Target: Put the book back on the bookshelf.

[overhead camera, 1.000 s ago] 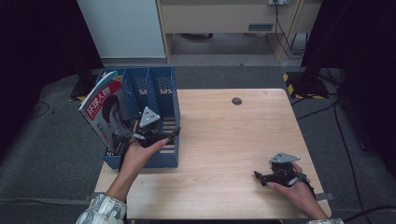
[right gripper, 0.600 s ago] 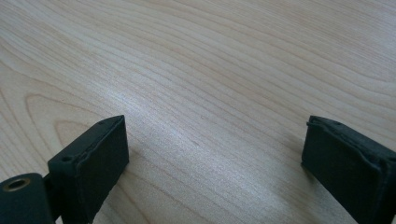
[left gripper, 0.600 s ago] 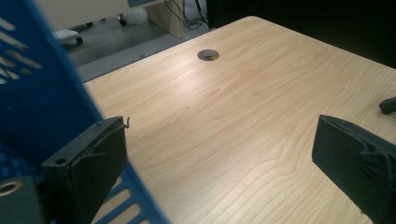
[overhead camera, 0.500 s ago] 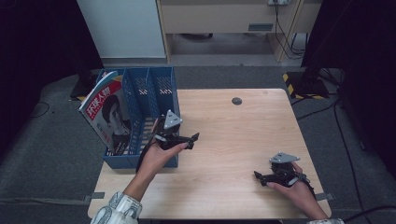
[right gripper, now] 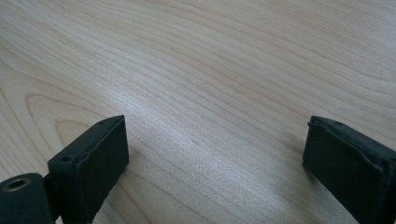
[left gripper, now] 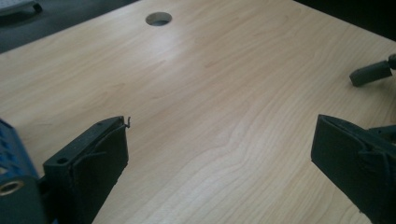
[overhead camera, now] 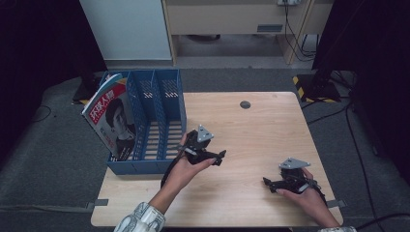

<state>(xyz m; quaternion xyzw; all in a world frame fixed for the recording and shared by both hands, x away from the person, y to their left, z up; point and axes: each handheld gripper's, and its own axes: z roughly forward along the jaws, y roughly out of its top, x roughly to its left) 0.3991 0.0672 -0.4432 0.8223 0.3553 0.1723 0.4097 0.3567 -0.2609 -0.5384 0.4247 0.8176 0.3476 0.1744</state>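
Both the left tongs (overhead camera: 218,157), just beside the blue file rack (overhead camera: 145,121) holding a magazine (overhead camera: 112,118), and the right tongs (overhead camera: 269,182) gape wide and empty over the bench (overhead camera: 251,130).

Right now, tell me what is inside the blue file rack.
The blue file rack holds one magazine, leaning in its leftmost slot. The other slots look empty; the magazine hides what is behind it.

A blue file rack (overhead camera: 167,121) with slotted walls is seen on a pale wood-grain table (overhead camera: 261,135). A magazine (overhead camera: 112,121) with a red and white cover is seen. Both grippers (overhead camera: 220,157) (overhead camera: 268,182) are black with grey plates. Grey carpet (overhead camera: 58,145) is seen.
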